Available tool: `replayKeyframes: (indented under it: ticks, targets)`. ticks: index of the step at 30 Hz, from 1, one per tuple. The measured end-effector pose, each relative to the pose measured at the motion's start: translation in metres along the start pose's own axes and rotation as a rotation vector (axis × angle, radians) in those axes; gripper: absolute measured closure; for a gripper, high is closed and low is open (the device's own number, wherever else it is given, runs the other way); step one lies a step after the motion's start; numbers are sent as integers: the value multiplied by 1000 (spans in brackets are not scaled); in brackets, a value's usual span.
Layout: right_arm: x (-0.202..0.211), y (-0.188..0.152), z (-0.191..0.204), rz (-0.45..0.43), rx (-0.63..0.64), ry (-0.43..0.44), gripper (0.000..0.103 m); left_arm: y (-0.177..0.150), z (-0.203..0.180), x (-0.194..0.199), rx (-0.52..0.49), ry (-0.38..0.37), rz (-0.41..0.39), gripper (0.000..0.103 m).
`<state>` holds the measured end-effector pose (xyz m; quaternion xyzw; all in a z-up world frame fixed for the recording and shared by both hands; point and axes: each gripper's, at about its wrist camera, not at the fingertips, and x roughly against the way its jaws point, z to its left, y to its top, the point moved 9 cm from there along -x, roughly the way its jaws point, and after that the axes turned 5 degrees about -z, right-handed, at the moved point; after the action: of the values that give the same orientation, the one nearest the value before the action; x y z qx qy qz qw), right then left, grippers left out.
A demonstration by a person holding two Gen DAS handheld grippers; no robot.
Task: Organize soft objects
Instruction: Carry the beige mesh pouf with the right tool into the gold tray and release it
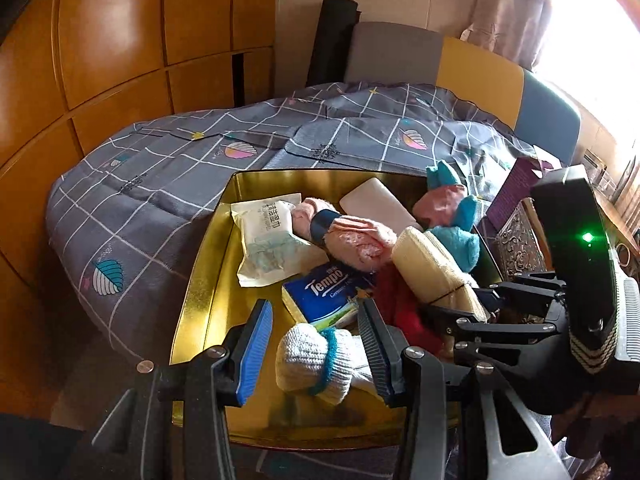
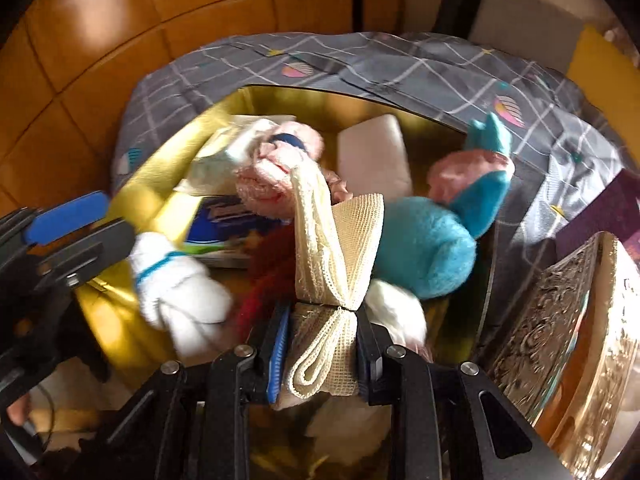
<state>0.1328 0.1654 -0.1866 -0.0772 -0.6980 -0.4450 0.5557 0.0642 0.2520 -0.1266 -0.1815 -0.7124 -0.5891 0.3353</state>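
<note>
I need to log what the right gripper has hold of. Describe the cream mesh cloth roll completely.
The cream mesh cloth roll is a soft, open-weave fabric, folded in layers and cinched at the middle by a thin dark band, so both ends flare. The right gripper is shut on it just below the band, its looped end toward the camera. It sits over the gold metal tin, its far end against the pink fluffy sock bundle, beside the turquoise plush toy.
</note>
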Motion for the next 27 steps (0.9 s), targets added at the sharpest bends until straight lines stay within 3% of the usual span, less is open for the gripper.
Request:
replayKeyframes:
  ticks: [6,8,10,14,17,19,20,27]
  targets:
    - [9,-1,-6,-27,1,19,70,-1,0,-1,4,0,1,58]
    - [18,0,-7,-51,-12,32,61,-2,1,0,7,0,1,58]
    - [28,2,-8,-86,-26,35,46,-2,2,0,7,-2,-1,58]
    - [47,7,-8,-153,-22,18,46,-2,3,-1,11,-3,0,58]
    - [48,8,-7,-162,2,-6,58,-1,4,0,13,-1,-4,58]
    - [44,10,-9,-162,10,-31,83,-1,4,0,15,-1,-4,58]
    - [41,10,-10,-158,12,-42,88,-1,4,0,15,0,-4,58]
    - [23,9,-19,-119,3,-76,93,1,3,2,8,8,-11,58]
